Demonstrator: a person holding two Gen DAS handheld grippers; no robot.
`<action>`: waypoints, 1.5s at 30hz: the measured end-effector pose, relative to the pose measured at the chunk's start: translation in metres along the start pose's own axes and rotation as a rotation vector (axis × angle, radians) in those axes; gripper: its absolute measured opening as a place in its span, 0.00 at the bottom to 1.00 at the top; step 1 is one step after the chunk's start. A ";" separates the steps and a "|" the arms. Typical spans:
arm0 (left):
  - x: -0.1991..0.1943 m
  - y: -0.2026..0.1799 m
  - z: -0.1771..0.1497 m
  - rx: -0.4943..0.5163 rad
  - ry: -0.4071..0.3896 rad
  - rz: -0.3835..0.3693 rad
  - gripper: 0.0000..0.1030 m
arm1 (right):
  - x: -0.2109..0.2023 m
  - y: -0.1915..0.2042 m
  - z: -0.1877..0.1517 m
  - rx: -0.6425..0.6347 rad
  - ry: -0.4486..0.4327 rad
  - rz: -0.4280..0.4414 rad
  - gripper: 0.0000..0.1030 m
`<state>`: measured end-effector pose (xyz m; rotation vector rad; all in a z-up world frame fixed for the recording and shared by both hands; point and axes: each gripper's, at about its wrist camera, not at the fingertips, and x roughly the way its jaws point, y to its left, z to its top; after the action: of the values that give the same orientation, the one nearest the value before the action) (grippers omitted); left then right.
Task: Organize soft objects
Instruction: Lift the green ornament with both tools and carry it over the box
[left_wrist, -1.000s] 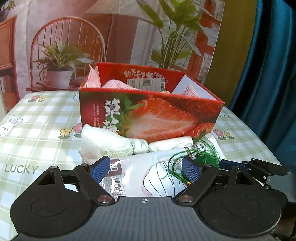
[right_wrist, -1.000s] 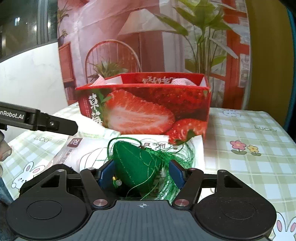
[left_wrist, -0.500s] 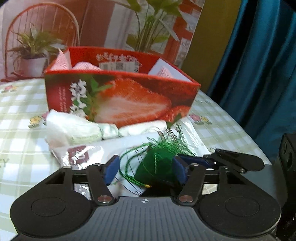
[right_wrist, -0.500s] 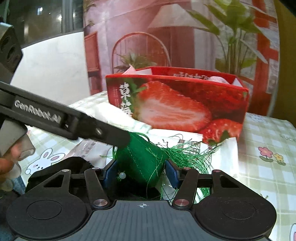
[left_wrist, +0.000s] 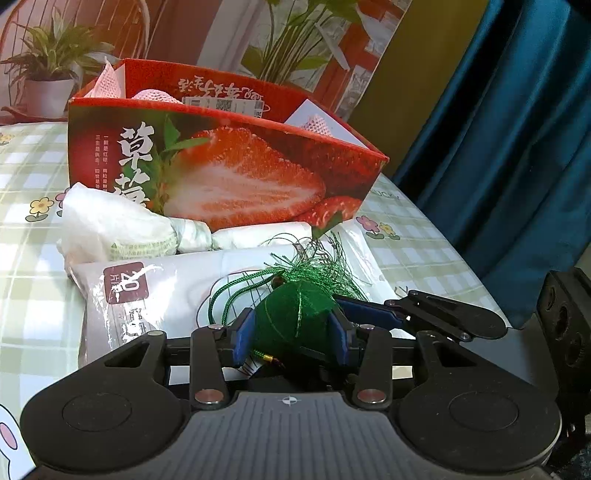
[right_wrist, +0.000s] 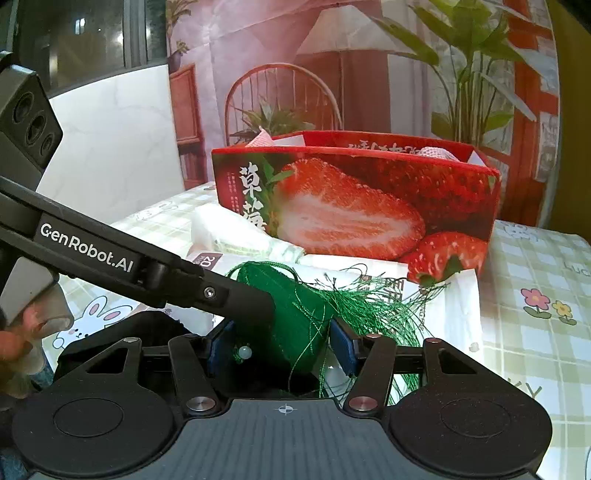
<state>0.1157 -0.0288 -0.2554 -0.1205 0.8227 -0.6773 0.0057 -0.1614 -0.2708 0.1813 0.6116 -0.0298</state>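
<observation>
A green stuffed sachet (left_wrist: 295, 314) with cords and a tassel sits between the blue pads of my left gripper (left_wrist: 291, 332), which is shut on it. In the right wrist view the same sachet (right_wrist: 295, 321) sits between the pads of my right gripper (right_wrist: 284, 347), which also grips it; the left gripper's finger (right_wrist: 236, 295) crosses in front. The red strawberry box (left_wrist: 221, 166) stands behind, holding pink foam nets (left_wrist: 151, 98). It also shows in the right wrist view (right_wrist: 354, 206).
A flat white packet (left_wrist: 155, 291) lies under the sachet, and a crumpled white bag (left_wrist: 110, 229) lies against the box front. The table has a green checked cloth (left_wrist: 406, 251). A blue curtain (left_wrist: 509, 147) hangs at right. A hand (right_wrist: 22, 332) holds the left gripper.
My left gripper swung right to the sachet held in the right gripper and closed on it. The sachet now sits in both grippers.
</observation>
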 end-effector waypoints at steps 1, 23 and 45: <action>0.000 0.000 0.000 -0.003 0.000 -0.002 0.44 | 0.000 0.001 0.000 -0.003 0.001 -0.003 0.52; 0.001 0.008 0.000 -0.046 -0.015 -0.039 0.44 | -0.002 -0.001 -0.001 0.016 -0.002 0.008 0.49; -0.046 -0.026 0.128 0.136 -0.241 -0.089 0.44 | -0.041 -0.032 0.126 -0.126 -0.194 0.009 0.46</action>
<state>0.1710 -0.0419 -0.1294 -0.1135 0.5404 -0.7837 0.0414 -0.2167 -0.1510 0.0580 0.4180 0.0001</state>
